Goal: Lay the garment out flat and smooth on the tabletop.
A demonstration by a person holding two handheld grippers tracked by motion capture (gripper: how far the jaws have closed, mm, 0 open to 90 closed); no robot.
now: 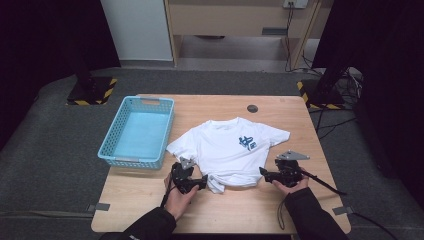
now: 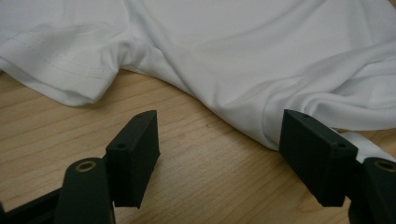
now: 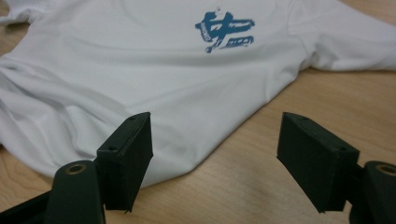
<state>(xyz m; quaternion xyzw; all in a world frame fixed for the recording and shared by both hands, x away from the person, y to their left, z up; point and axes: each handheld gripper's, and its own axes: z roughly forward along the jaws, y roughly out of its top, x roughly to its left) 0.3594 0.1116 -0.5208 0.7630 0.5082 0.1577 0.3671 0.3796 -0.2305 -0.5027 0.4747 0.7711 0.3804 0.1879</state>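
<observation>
A white T-shirt (image 1: 230, 150) with a blue print (image 1: 247, 142) on its chest lies spread on the wooden table (image 1: 225, 210), collar toward the far edge and hem toward the person; the lower part is bunched and rumpled near the hem, while the chest and both sleeves lie fairly flat. A light blue basket (image 1: 136, 131) stands on the table just beside the shirt's left sleeve, at the table's left side.

The left hand-held gripper (image 1: 202, 182) sits low at the shirt's near left corner, held in the person's left hand (image 1: 177, 197); in the left gripper view its jaws stand apart over bare wood, nothing pressed between them, with the folded edge of the shirt (image 2: 243, 70) lying just beyond and beside the right-hand jaw; the left hand-held gripper (image 2: 219, 149) is released.

The right hand-held gripper (image 1: 264, 174) is at the shirt's near right corner, held in the right hand (image 1: 292, 184); in the right gripper view its jaws are likewise spread wide, one above the cloth's edge and the other over the table, gripping nothing; the right hand-held gripper (image 3: 215, 154) is released, with the shirt (image 3: 140, 79) and its print (image 3: 224, 30) stretching away ahead of it.
</observation>
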